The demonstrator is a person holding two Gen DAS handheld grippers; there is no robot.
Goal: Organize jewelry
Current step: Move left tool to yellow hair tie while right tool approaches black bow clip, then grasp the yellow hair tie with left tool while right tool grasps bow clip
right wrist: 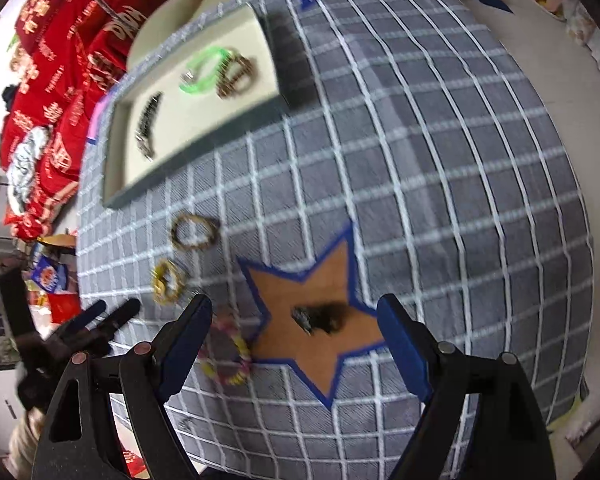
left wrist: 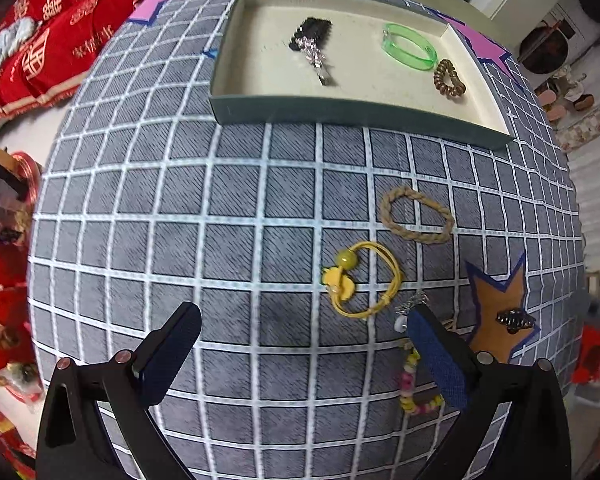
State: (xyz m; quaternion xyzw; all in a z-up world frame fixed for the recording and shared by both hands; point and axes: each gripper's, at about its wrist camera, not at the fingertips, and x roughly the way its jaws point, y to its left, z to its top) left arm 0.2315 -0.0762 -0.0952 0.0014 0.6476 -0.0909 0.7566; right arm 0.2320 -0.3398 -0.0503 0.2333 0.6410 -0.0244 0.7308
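Orange star patch on the tabletop (right wrist: 440,184) carries a dark hair clip (right wrist: 320,318), framed by the right tongs (right wrist: 294,326), spread apart and empty. Left tongs (left wrist: 300,334) gape too. Next: descend, pinch it, carry toward the tray (right wrist: 204,140) at eleven o'clock.

It looked like a home: a table under a grey checked cloth (left wrist: 236,208), red embroidered bedding (left wrist: 52,40) at ten o'clock, slippers (left wrist: 556,100) at two.
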